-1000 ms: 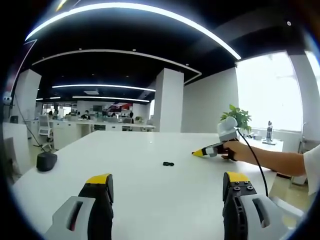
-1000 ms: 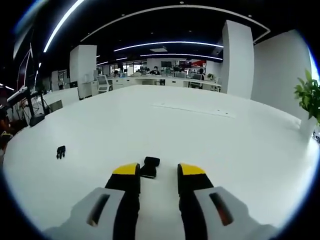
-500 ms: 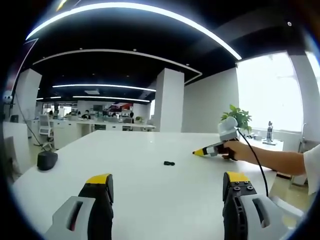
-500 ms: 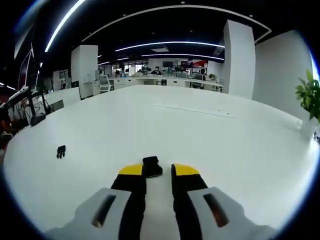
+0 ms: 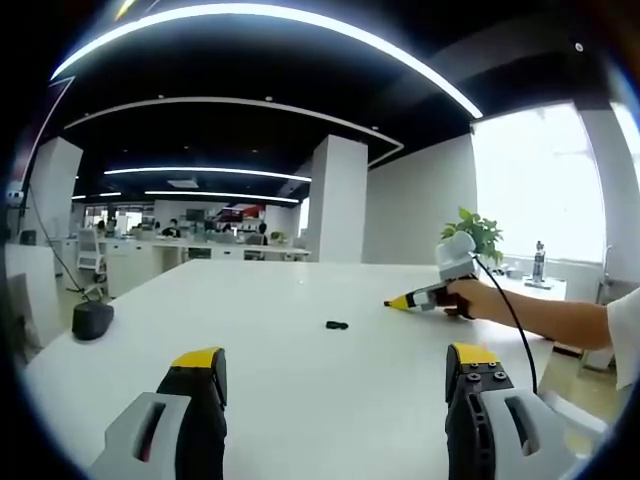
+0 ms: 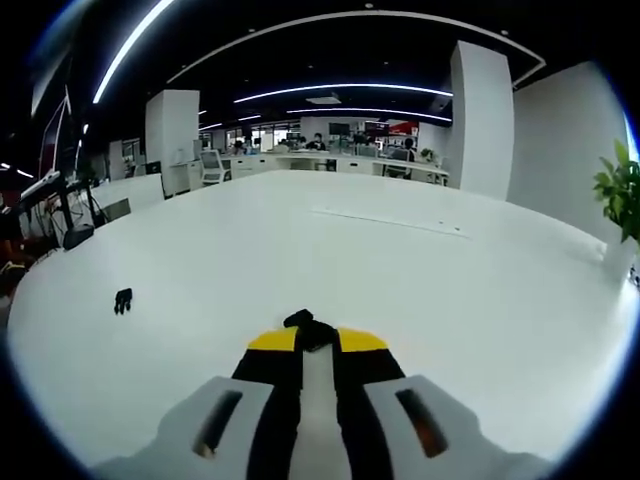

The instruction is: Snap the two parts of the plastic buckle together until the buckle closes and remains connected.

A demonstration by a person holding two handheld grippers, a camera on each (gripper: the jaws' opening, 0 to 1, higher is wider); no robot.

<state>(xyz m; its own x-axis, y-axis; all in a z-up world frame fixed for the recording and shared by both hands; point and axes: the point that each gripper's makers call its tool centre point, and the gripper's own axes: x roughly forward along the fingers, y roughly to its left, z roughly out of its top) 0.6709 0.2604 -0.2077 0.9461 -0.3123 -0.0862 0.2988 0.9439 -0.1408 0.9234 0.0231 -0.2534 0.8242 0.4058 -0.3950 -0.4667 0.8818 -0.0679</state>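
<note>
While a wide white counter (image 6: 420,270) runs through the open office, right gripper (image 6: 305,338) pinches one buckle part (image 6: 310,328), mostly hidden; the other part (image 6: 122,300) lies well apart. Left gripper (image 5: 335,365) gapes wide, empty.

Your right gripper (image 6: 306,338) sits low over the white table (image 6: 450,290), its yellow-tipped jaws nearly together and pinching a small black buckle part (image 6: 305,325) that sticks up between the tips. A second black buckle part (image 6: 122,299) lies flat on the table well off to the left, apart from the gripper. A green plant (image 6: 622,195) stands at the table's far right edge.
</note>
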